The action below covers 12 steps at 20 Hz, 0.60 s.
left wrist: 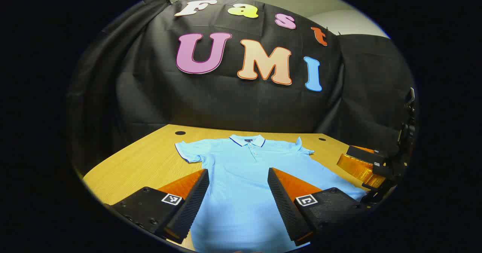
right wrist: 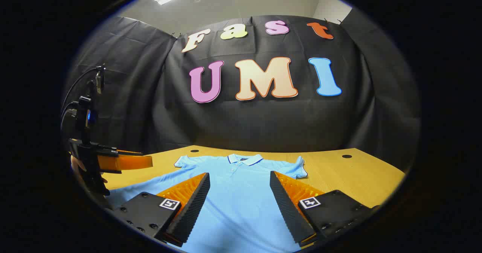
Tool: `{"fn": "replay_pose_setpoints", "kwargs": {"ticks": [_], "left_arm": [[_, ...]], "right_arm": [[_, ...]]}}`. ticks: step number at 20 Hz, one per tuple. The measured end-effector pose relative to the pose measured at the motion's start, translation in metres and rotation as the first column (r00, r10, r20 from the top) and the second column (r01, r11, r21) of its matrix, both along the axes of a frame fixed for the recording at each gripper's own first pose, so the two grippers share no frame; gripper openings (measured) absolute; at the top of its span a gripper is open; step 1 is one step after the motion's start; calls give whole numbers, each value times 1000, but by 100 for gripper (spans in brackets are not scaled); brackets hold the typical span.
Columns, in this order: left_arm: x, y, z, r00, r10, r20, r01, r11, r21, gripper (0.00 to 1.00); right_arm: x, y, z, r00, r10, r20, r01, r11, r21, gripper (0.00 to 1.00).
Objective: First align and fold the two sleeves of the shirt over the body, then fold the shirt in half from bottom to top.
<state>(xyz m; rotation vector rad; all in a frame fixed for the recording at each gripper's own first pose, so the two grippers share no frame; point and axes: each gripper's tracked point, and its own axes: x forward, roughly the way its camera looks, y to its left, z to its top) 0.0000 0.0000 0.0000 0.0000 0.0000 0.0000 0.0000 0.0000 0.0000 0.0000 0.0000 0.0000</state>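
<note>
A light blue polo shirt lies flat on the wooden table, collar toward the booth wall, both short sleeves spread out to the sides. My left gripper hovers open above the shirt's lower body, nothing between its fingers. Its view also shows the right gripper at the far right. In the right gripper view the same shirt lies ahead with its collar far off, and my right gripper hangs open over the body. The left gripper, held by a hand, appears at that view's left.
The table top has small dark cable holes near its back edge. Bare wood lies left of the shirt and right of it. The black cloth wall stands close behind the table.
</note>
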Motion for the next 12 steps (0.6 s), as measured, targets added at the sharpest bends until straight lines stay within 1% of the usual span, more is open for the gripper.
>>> {"fn": "replay_pose_setpoints", "kwargs": {"ticks": [7,8,10,12], "left_arm": [[1,0,-3,1000,-1,-10,2,1000,7,94],[2,0,-4,1000,-2,-14,2,1000,5,93],[2,1,-4,1000,-1,-15,1,1000,-8,94],[3,4,-4,1000,4,-19,-4,1000,-12,93]], "right_arm": [[2,-5,-9,999,-11,-43,11,1000,12,99],[2,-9,-13,998,-20,-60,21,1000,15,100],[5,-20,-15,996,-37,-87,40,999,33,99],[11,-29,-17,989,-34,-144,40,999,36,99]]}}
